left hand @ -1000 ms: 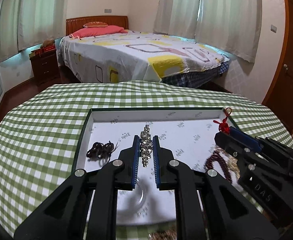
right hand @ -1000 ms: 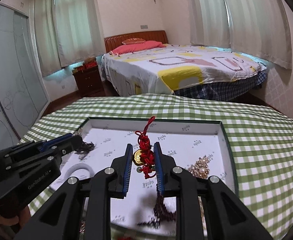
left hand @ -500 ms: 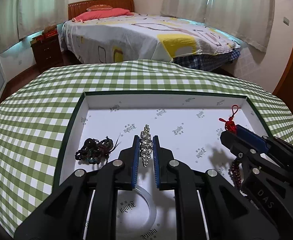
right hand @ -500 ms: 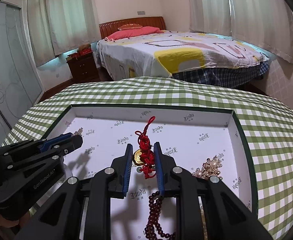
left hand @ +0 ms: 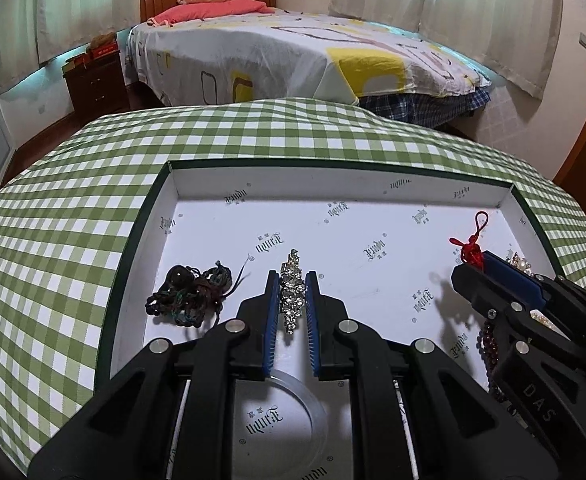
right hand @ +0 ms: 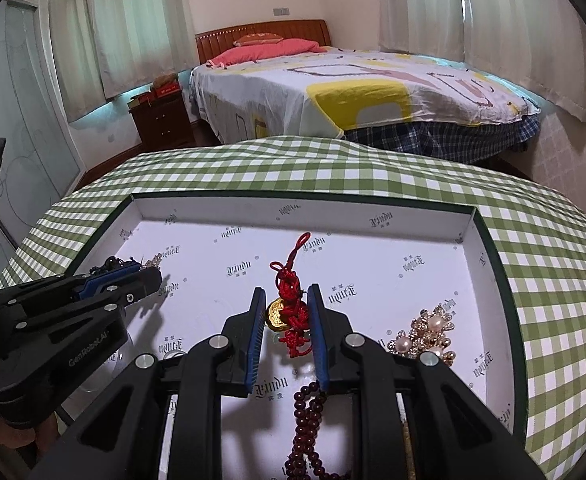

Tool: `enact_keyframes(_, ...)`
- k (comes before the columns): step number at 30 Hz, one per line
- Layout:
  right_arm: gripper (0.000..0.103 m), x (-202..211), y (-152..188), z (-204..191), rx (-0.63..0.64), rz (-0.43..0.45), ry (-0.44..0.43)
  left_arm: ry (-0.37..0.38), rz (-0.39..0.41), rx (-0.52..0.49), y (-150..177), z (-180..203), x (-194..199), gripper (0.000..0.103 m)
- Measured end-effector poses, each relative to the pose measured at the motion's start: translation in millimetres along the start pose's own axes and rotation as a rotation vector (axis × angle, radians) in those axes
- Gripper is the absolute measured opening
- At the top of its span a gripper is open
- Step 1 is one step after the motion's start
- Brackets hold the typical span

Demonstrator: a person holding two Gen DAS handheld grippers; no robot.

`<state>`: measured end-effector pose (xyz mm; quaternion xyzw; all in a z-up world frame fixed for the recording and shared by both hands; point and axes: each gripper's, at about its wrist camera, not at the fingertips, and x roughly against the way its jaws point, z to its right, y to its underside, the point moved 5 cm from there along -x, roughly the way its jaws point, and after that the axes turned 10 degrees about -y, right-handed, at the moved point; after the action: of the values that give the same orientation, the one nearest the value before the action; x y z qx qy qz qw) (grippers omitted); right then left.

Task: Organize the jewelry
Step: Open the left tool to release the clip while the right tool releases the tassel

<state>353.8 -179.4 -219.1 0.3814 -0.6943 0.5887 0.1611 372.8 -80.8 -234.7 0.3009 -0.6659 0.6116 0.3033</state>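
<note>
A white-lined, green-edged tray (left hand: 333, 184) lies on a green checked tablecloth. My left gripper (left hand: 291, 280) is shut on a sparkling rhinestone piece (left hand: 291, 290) held just above the tray floor. My right gripper (right hand: 285, 296) is shut on a red knotted charm with a gold coin (right hand: 289, 304); its dark red bead strand (right hand: 309, 412) hangs down to the tray. The right gripper also shows at the right of the left wrist view (left hand: 477, 264).
A dark tangled cord bracelet (left hand: 191, 294) lies in the tray's left part. A clear bangle (left hand: 285, 412) lies under my left gripper. A gold and pearl brooch (right hand: 425, 332) lies at the tray's right. A bed (left hand: 293, 52) stands beyond the table.
Both grippers have moved forward and lower over the tray, each still holding its piece. The bead strand now trails onto the tray floor.
</note>
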Motion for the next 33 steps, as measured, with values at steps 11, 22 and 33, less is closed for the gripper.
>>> enact_keyframes(11,0.023,-5,4,0,-0.011,-0.029,0.005,-0.032,-0.007,-0.009,-2,3,-3,0.016)
enact_keyframes(22,0.037,-3,4,0,-0.015,-0.021,0.005,-0.041,0.004,-0.016,-1,2,2,0.032)
enact_keyframes(33,0.053,13,3,-2,-0.009,0.031,0.015,-0.039,0.033,0.007,3,-4,16,0.064)
